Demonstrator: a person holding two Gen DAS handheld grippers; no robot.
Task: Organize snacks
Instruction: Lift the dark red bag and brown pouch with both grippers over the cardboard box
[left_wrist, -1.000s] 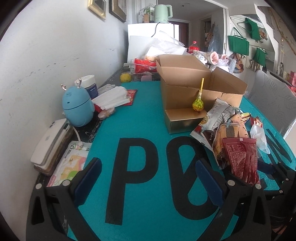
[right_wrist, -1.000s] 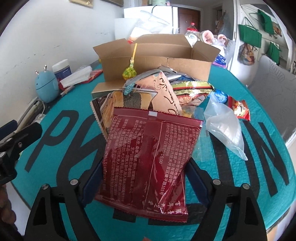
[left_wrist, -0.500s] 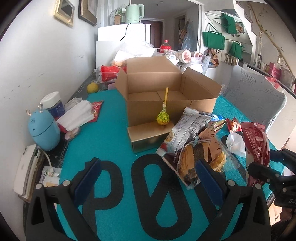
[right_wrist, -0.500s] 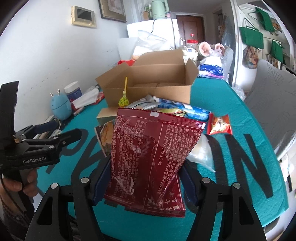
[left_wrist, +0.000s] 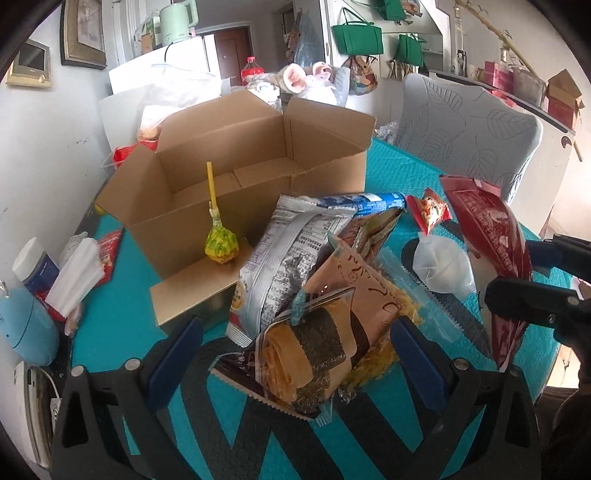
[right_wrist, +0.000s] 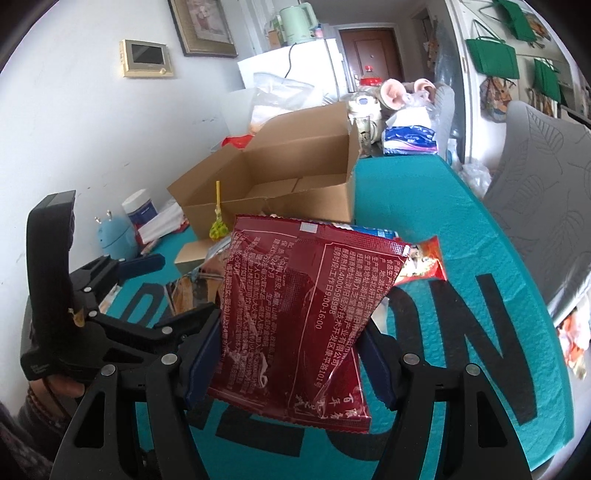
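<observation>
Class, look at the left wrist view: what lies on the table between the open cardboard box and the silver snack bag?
A yellow-green lollipop leans against the cardboard box, standing on a small gold box beside the silver bag. The left wrist view shows it.

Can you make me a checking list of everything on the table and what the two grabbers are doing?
Surface: teal mat with big black letters.
Job's things: open cardboard box, looks empty; snack pile in front of it; lollipop on a small gold box.
Clutter: blue gadget, tissues, jar by the wall.
Grippers: right gripper shut on red packet, lifted; left gripper open around the pile's front packet.
Cables: white one at the left edge.
Surroundings: chair, green bags, kettle.
</observation>
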